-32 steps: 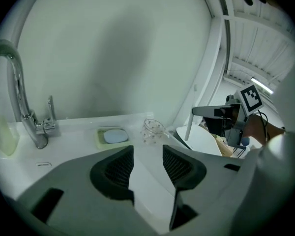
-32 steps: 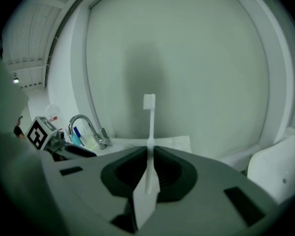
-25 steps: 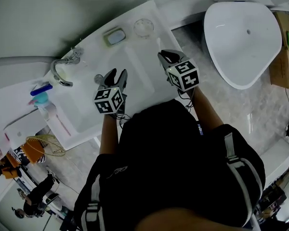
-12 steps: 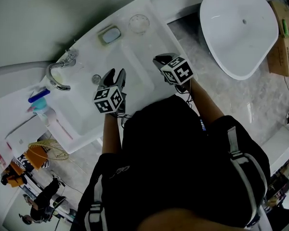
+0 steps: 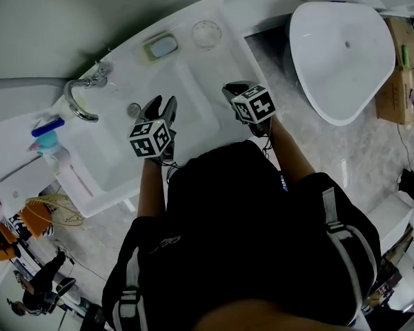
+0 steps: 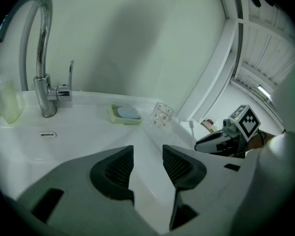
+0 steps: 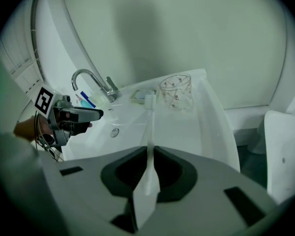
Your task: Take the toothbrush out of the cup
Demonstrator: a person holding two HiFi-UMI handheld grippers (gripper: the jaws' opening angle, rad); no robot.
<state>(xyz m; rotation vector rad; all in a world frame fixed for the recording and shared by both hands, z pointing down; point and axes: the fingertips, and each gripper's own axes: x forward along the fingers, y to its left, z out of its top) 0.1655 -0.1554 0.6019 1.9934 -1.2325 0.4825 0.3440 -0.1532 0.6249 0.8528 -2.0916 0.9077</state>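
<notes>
The clear patterned cup point(image 5: 206, 33) point(image 7: 176, 91) point(image 6: 162, 114) stands empty at the sink's back corner. My right gripper point(image 5: 234, 89) point(image 7: 150, 154) is shut on the white toothbrush point(image 7: 149, 132), whose handle runs between the jaws and whose head points toward the cup, well short of it. From the left gripper view, the toothbrush point(image 6: 192, 127) sticks out of the right gripper's tips over the counter edge. My left gripper point(image 5: 160, 105) point(image 6: 147, 154) hangs over the basin, open, with nothing between its jaws.
A chrome faucet point(image 5: 79, 98) point(image 6: 42, 58) rises at the sink's back left. A green soap dish point(image 5: 162, 46) with blue soap sits beside the cup. The drain point(image 5: 134, 108) lies near the left gripper. A blue-topped bottle point(image 5: 47, 133) stands at the left, a white tub point(image 5: 341, 54) at the right.
My right gripper has sunk and drawn back from the cup toward the person, toothbrush still in it. The left gripper has dipped slightly over the basin.
</notes>
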